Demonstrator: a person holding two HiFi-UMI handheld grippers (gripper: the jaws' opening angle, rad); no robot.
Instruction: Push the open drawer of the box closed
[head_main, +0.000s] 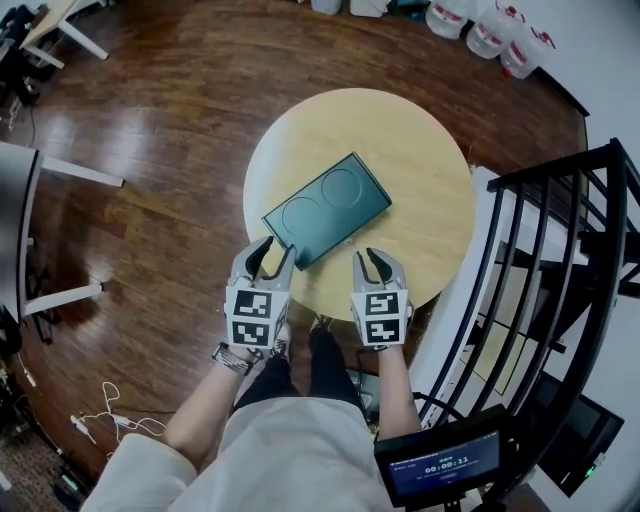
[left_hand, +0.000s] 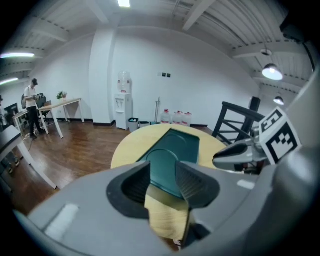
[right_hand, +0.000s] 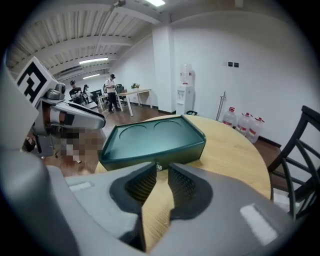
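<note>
A dark green flat box (head_main: 328, 208) with two round recesses in its lid lies slantwise on the round wooden table (head_main: 420, 170). My left gripper (head_main: 278, 246) is at the box's near short end. In the left gripper view the left gripper (left_hand: 162, 170) is open, and the box (left_hand: 172, 150) shows in the gap with its near edge between the fingertips. My right gripper (head_main: 367, 256) hovers over the table a little off the box's near long side. In its own view the right gripper (right_hand: 162, 170) stands partly open and empty. It faces the box (right_hand: 150, 137) and a small knob (right_hand: 158, 166) on that side. No drawer visibly sticks out.
A black metal railing (head_main: 560, 250) stands close on the right. Water jugs (head_main: 495, 30) stand on the wooden floor beyond the table. A small screen (head_main: 445, 465) sits at the lower right. White desk legs (head_main: 70, 175) and loose cables (head_main: 100, 415) are on the left.
</note>
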